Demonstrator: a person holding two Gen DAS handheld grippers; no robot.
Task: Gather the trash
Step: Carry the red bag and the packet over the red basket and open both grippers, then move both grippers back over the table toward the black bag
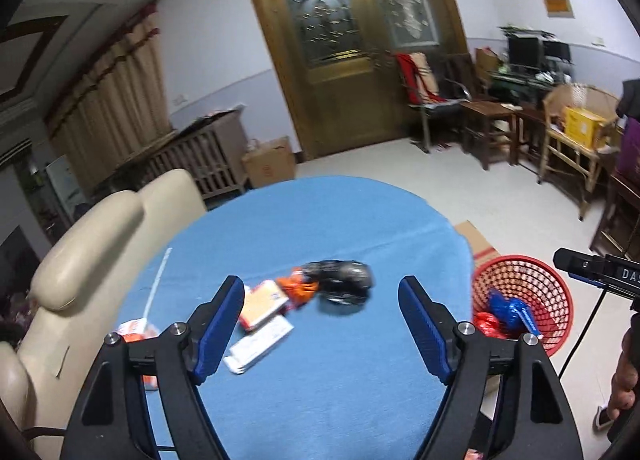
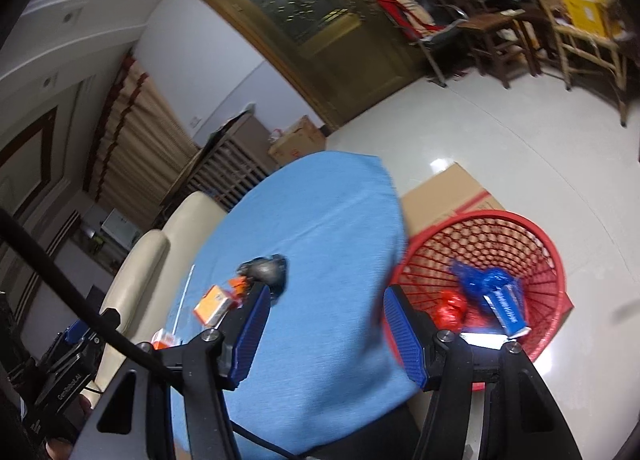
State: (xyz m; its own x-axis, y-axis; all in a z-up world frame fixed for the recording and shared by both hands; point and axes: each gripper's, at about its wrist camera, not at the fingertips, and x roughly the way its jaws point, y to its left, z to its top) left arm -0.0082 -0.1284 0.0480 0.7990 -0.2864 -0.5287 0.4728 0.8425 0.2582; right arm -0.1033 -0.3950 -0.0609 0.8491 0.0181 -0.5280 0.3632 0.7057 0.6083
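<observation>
Trash lies on the round table with the blue cloth (image 1: 320,220): a crumpled black bag (image 1: 346,284), an orange wrapper (image 1: 300,290), an orange-and-white box (image 1: 262,306), a white box (image 1: 260,344) and a small orange carton (image 1: 134,332) at the left edge. My left gripper (image 1: 320,288) hovers open over the pile, holding nothing. A red mesh basket (image 2: 520,228) stands on the floor right of the table, holding a blue wrapper (image 2: 488,282), a blue box (image 2: 508,312) and red crumpled trash (image 2: 452,310). My right gripper (image 2: 327,294) is open and empty between table edge and basket.
A cream padded chair (image 1: 100,252) presses against the table's left side. Flat cardboard (image 2: 448,196) lies on the floor under the basket. A cardboard box (image 1: 270,164) sits by the wooden door (image 1: 352,52). Wooden chairs and stools (image 1: 492,128) line the right wall.
</observation>
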